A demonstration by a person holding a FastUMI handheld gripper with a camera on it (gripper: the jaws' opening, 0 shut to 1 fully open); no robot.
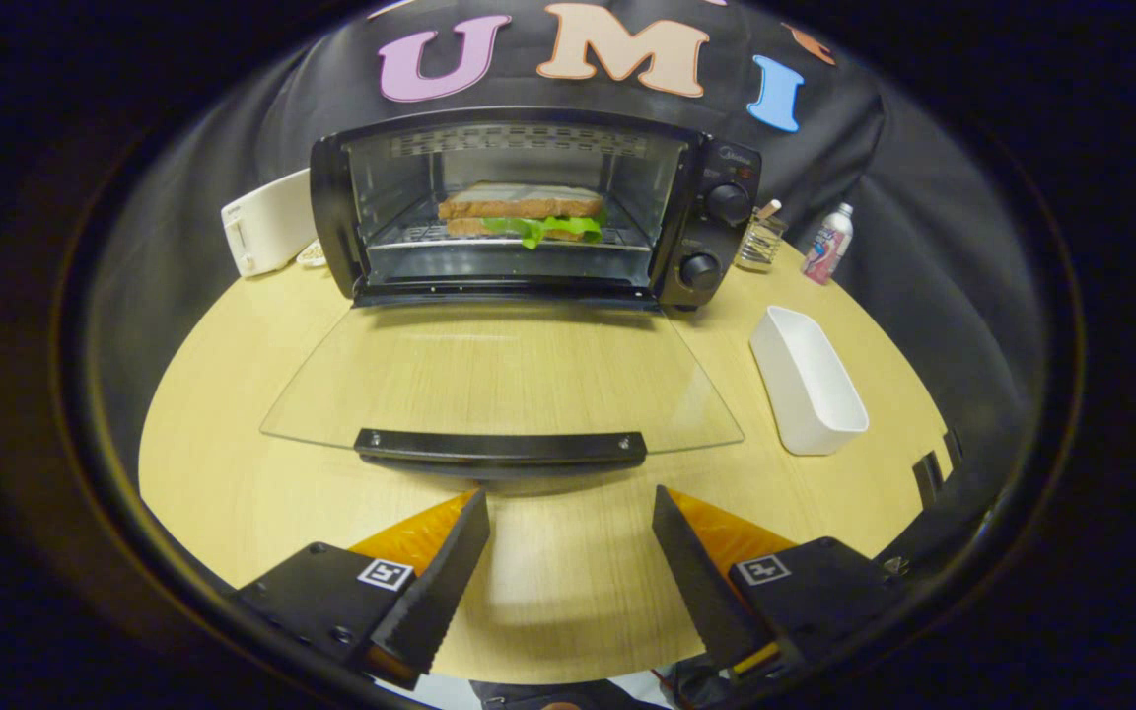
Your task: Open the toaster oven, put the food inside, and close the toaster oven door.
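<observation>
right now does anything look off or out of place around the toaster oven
Nothing stands out. The sandwich sits flat on the rack inside the toaster oven, whose glass door lies folded down. The open gripper is just short of the door handle.

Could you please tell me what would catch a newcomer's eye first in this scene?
First, the black toaster oven at the far side of the round wooden table, its glass door folded down flat, and the lettuce sandwich on its rack. Next, the open hand-held gripper just short of the door's black handle, and the white rectangular dish beside the door.
</observation>
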